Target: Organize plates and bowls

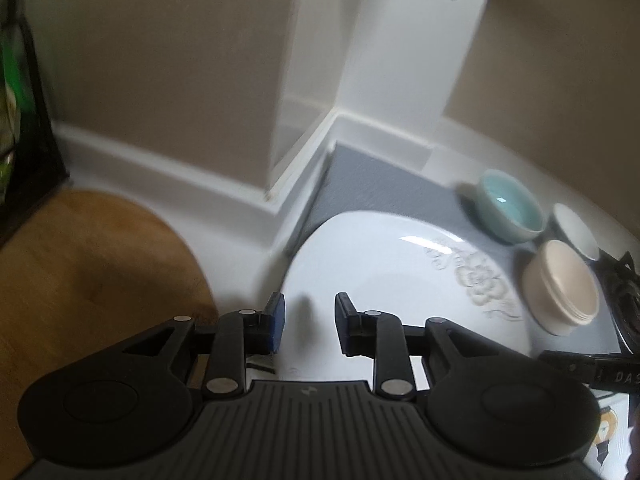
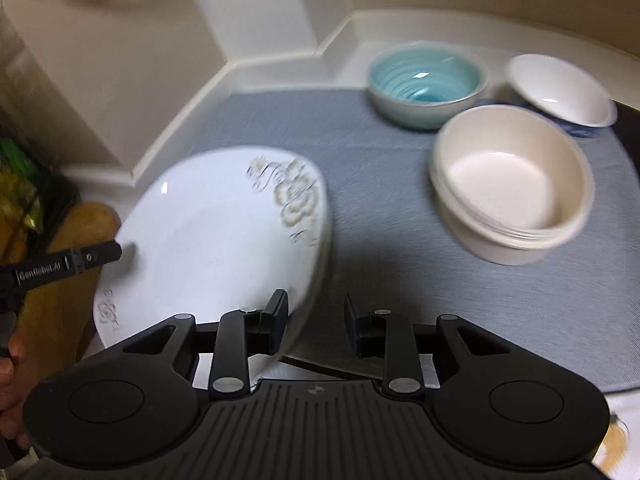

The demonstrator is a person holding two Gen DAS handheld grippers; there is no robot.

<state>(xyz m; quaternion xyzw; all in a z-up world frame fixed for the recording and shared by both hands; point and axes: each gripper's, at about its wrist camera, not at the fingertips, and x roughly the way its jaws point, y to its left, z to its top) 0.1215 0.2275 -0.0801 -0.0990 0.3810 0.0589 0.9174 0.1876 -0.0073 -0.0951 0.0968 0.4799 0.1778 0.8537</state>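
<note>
Both grippers sit over the near edge of the white floral plate [image 2: 224, 232], which looks like the top of a small stack on the grey mat [image 2: 360, 168].

Left gripper [image 1: 309, 320]: jaws narrowly parted, nothing between them — plate surface directly ahead and below, no pad contact visible. In the right wrist view one of its fingers reaches in over the plate's left rim.

Right gripper [image 2: 316, 320]: jaws also narrowly parted and empty. Its left finger overlaps the plate's right rim in the picture; can't tell if it touches. Right finger is over bare mat.

Key relation: the rim runs between the right gripper's fingers, so that hand is the one lined up for an edge pinch — the left is over the plate's face, not its edge.

Bowls are well apart from both grippers, toward the back right: teal bowl [image 2: 426, 80], cream bowl [image 2: 512, 184] (ridges under its rim, possibly nested), white bowl [image 2: 560, 92] with a blue outside. Wooden board [image 1: 92, 272] lies just left of the plate.

Judgement: plates look grouped; the bowls are not yet stacked.
</note>
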